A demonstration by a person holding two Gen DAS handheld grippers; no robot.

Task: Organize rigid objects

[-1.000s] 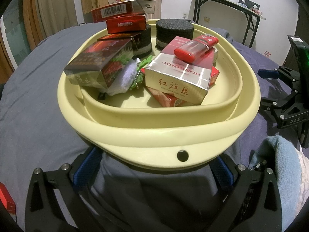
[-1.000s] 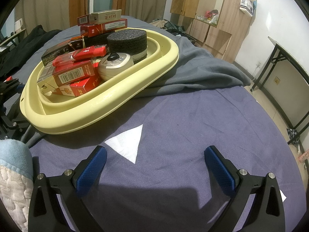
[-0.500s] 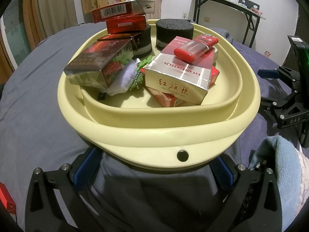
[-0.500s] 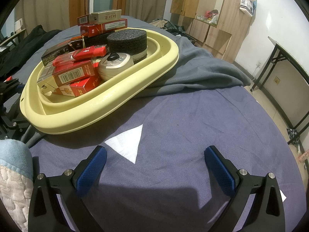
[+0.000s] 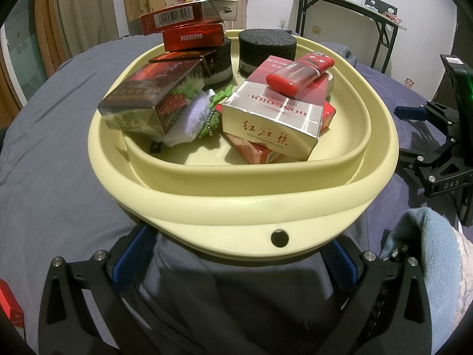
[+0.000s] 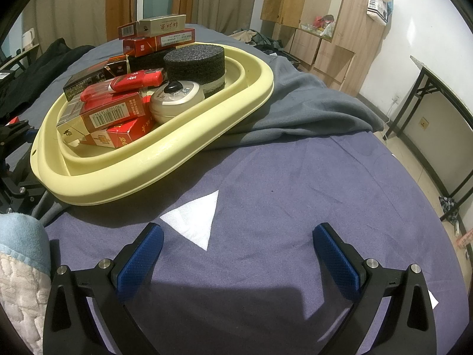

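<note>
The pale yellow basin (image 5: 236, 204) sits on a grey garment (image 6: 304, 109) spread over the purple cloth (image 6: 295, 183), tilted, its near rim just above my left gripper (image 5: 233, 254). Inside it: a silver-and-red cigarette pack (image 5: 272, 124) with a red lighter (image 5: 298, 74) lying on top; a dark pack (image 5: 147, 97) leaning on a white knitted piece (image 5: 192, 118); two black foam discs (image 5: 266, 50) at the back; a "DIAMOND" pack (image 5: 192, 37) stacked on one disc, with another red pack (image 5: 177, 17) above it. A round cream tin (image 6: 177, 100) rests beside the lighter.

Left gripper: fingers spread wide, blue pads (image 5: 130, 263) partly hidden under the basin rim; contact with rim cannot be judged.

Right gripper (image 6: 236, 254): fingers spread, nothing between them, above bare cloth near a white triangle (image 6: 195, 216), apart from the basin.

A light blue sleeve (image 5: 425, 251) is at my right.
</note>
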